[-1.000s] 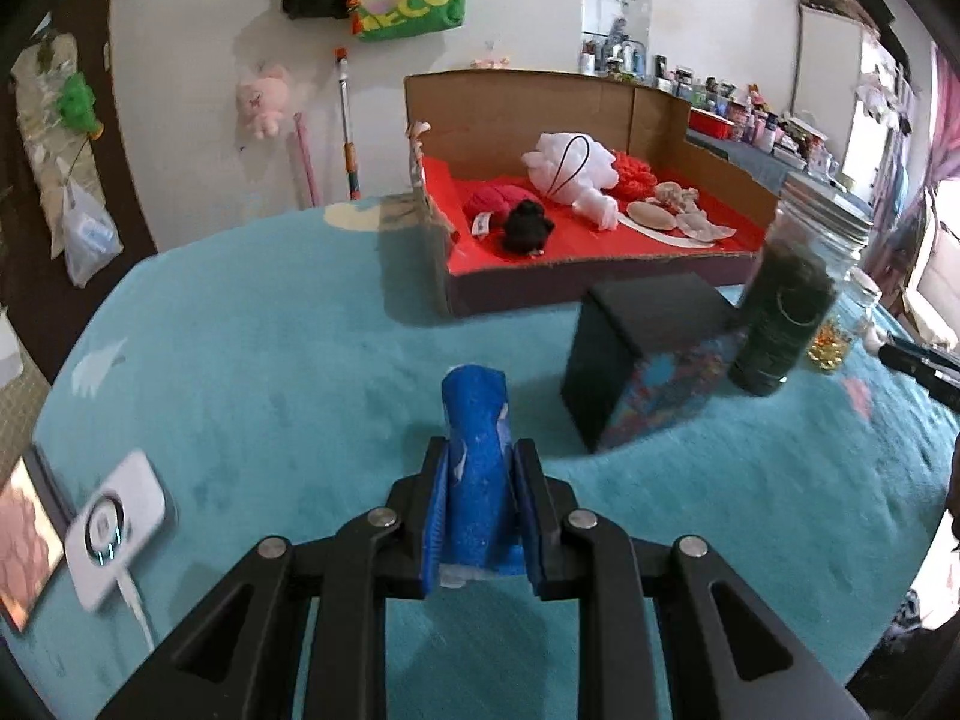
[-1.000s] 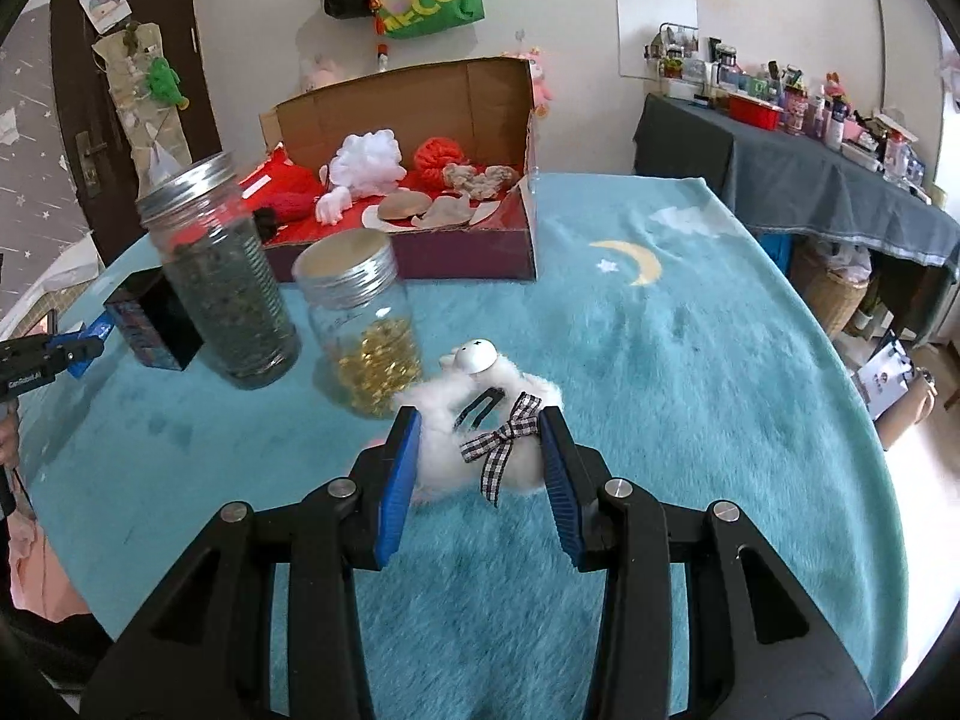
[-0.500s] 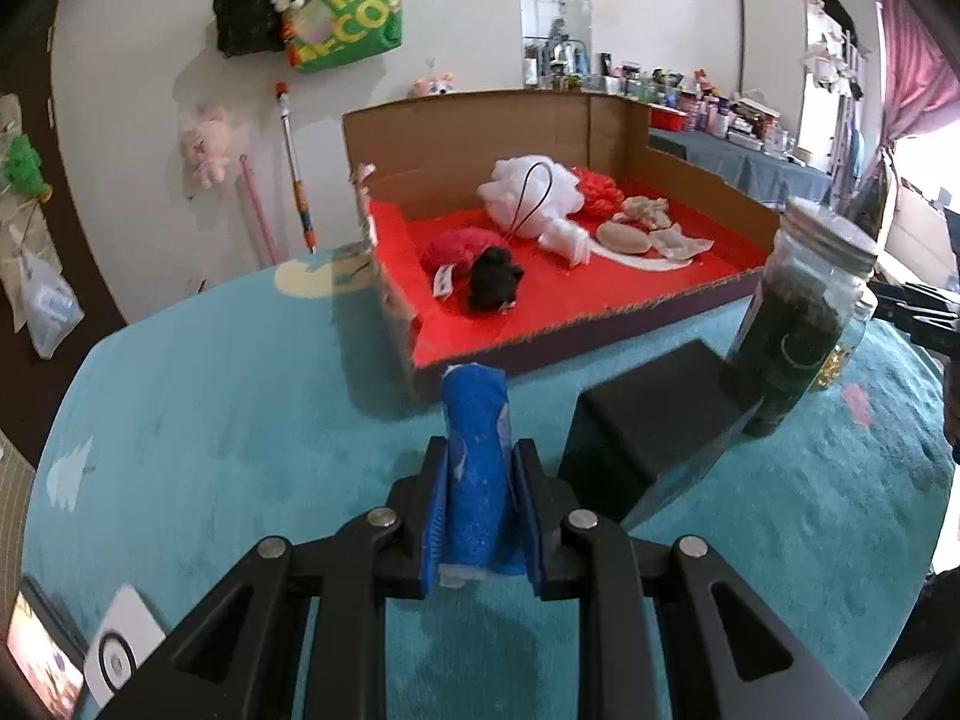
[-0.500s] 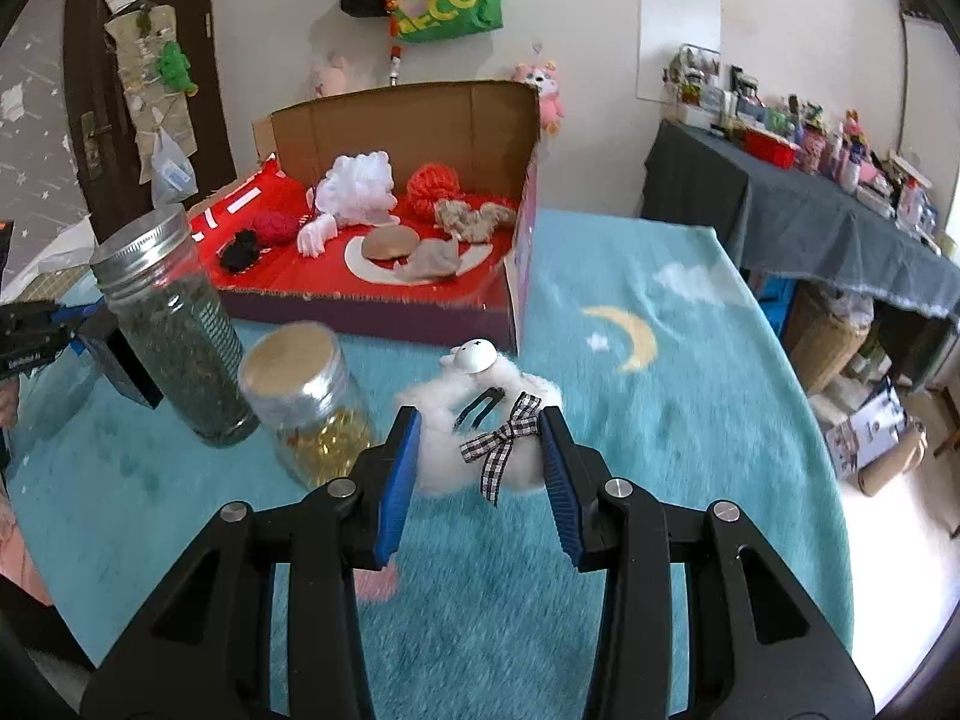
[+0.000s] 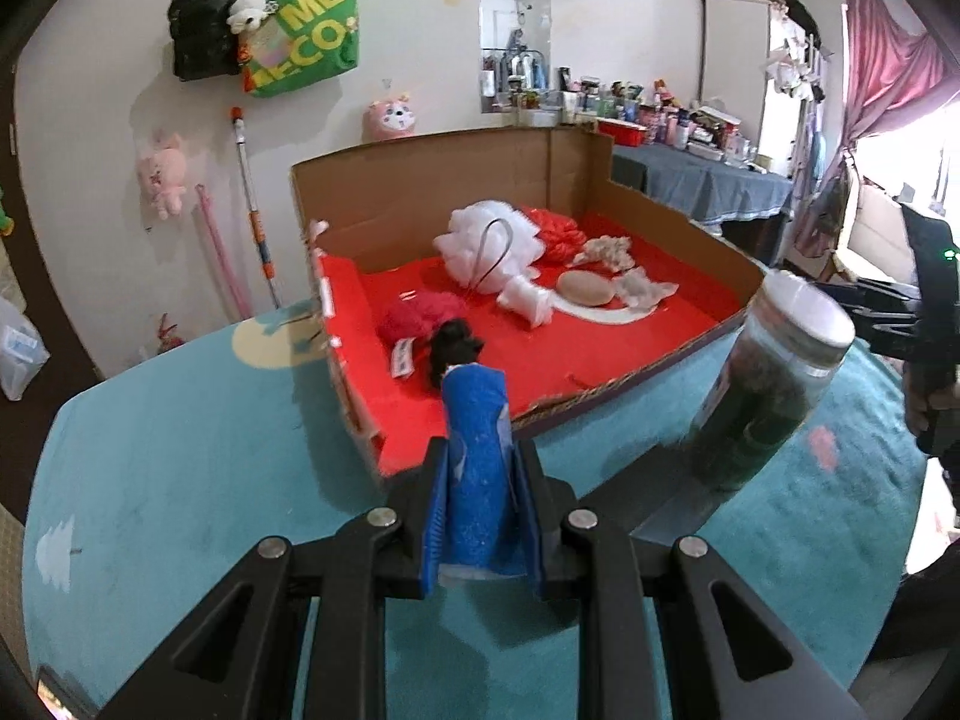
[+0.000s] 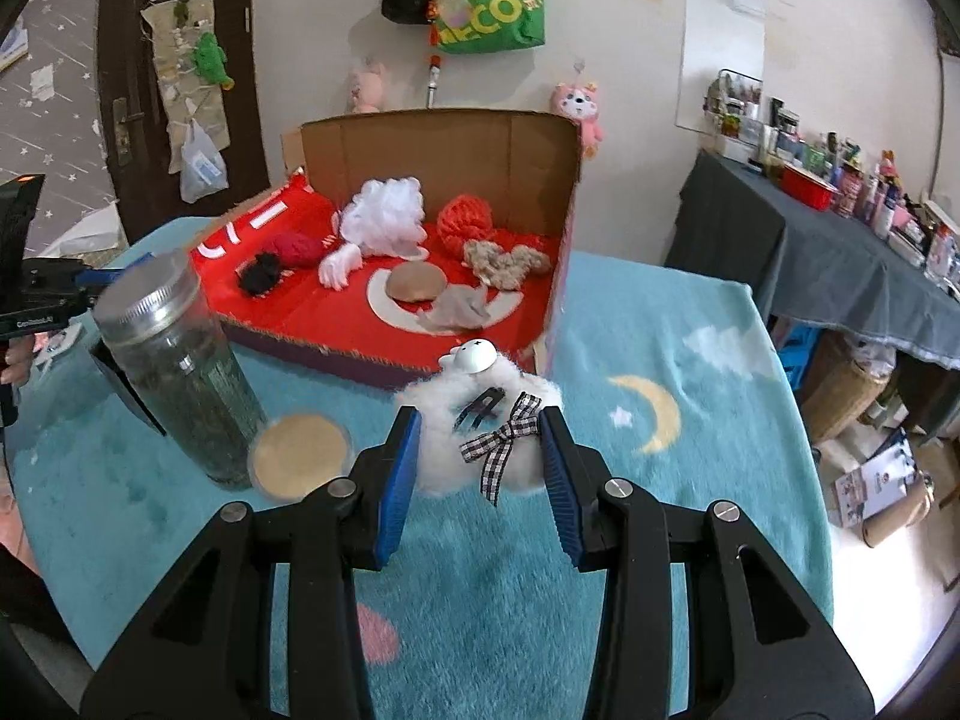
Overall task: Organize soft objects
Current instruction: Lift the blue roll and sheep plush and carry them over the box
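While both items hang clear of the teal-covered desk (image 6: 690, 360), the step in hand reads as carriage to the red-lined cardboard box (image 5: 630, 324).

Item 1: blue foam piece (image 5: 477, 456), upright, pinched narrow in the left gripper (image 5: 480, 510), jaws nearly closed on it. Box at 12 o'clock, its near corner just ahead. Advice: clear the low front wall before lowering; aim for bare red floor at 1 o'clock, beside the black pompom (image 5: 453, 348).

Item 2: white fluffy sheep toy (image 6: 480, 420) with checked bow, held across its body by the right gripper (image 6: 480, 468), jaws part open, pads pressed into the fluff. Box at 12 o'clock. Advice: keep clear of the tall dark jar (image 6: 180, 384) and the small lidded jar (image 6: 300, 453) at 9 to 10 o'clock; release low, since fluff may cling to the pads.
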A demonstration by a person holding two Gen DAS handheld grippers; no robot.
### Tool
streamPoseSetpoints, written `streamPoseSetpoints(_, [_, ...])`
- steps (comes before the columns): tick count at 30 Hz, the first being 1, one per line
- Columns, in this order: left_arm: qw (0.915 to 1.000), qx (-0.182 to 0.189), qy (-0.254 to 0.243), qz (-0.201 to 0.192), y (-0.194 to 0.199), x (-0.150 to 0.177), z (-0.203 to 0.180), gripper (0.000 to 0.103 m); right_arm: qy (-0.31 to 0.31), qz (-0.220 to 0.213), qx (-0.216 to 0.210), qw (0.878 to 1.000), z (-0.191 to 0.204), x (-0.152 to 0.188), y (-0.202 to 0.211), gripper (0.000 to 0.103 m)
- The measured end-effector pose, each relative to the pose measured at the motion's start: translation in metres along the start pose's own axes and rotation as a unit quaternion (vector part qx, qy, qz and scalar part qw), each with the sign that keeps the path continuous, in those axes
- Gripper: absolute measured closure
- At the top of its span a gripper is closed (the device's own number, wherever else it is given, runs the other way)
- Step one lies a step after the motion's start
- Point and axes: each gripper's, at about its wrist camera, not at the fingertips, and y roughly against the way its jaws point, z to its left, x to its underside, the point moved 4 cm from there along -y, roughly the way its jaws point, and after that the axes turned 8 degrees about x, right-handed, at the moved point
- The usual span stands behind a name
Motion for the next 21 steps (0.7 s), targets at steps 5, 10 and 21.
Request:
streamPoseSetpoints(5, [0.9994, 0.032, 0.005, 0.014, -0.013, -0.017, -0.004, 0.081, 0.013, 0.002, -0.028, 1.000, 0.004, -0.021, -0.008, 0.065])
streamPoseSetpoints(10, [0.9975, 0.057, 0.005, 0.041, -0.035, -0.039, -0.012, 0.081, 0.030, 0.018, -0.070, 0.997, 0.017, -0.044, -0.026, 0.065])
streamPoseSetpoints(21, [0.9873, 0.085, -0.002, 0.134, -0.108, -0.073, -0.033, 0.080, 0.072, 0.112, -0.148, 0.980, 0.064, -0.082, -0.097, 0.065])
